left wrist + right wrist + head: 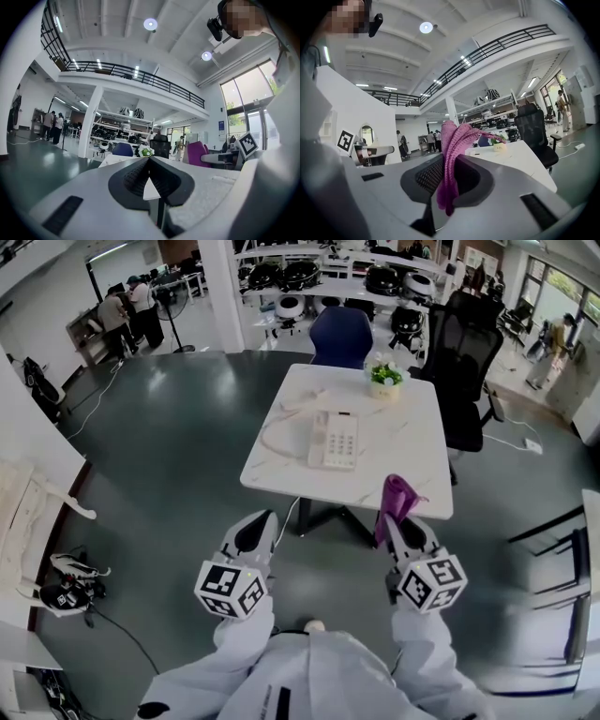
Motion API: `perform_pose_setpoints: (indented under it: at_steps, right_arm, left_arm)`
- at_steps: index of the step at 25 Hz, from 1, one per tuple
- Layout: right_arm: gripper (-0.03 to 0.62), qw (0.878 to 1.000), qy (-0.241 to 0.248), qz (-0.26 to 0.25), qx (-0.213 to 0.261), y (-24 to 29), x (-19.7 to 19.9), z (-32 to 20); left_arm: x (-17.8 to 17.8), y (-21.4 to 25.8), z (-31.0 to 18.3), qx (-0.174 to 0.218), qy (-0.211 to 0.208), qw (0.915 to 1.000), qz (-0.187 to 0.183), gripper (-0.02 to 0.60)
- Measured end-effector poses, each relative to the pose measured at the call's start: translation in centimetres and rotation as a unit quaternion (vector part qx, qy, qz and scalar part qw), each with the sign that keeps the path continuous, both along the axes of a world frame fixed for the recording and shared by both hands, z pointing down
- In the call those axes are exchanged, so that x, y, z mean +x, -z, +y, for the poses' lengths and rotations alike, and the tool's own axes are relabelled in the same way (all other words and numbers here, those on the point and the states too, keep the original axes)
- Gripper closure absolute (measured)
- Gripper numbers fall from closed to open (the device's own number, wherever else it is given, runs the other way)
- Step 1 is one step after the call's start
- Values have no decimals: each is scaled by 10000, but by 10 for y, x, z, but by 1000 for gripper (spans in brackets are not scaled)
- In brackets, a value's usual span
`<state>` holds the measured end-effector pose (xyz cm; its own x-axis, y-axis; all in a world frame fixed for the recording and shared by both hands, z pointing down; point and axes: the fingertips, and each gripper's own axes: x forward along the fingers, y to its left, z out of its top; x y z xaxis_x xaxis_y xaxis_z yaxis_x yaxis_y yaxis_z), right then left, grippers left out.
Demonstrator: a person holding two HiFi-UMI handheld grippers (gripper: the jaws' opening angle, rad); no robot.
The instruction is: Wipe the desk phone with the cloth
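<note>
The white desk phone lies near the middle of the white table, its cord looping off to the left. Both grippers hang in front of the table's near edge, well short of the phone. My right gripper is shut on a purple knitted cloth, which sticks up out of the jaws. My left gripper is shut, and there is nothing between its fingers. In the left gripper view the purple cloth shows off to the right.
A small potted plant stands at the table's far edge. A blue chair is behind the table and a black office chair at its right. Shoes lie on the dark floor at left. People stand far back left.
</note>
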<state>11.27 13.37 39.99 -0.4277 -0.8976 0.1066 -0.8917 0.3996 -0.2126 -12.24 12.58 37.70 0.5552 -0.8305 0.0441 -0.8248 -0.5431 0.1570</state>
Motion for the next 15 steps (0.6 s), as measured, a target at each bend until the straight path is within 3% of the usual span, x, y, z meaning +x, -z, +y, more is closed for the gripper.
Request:
perform_pose_setpoints:
  at_steps: [15]
  right_arm:
    - [563, 9993, -362, -63, -87, -9, 19, -35]
  left_arm:
    - [6, -17, -43, -219, -155, 9996, 61, 584]
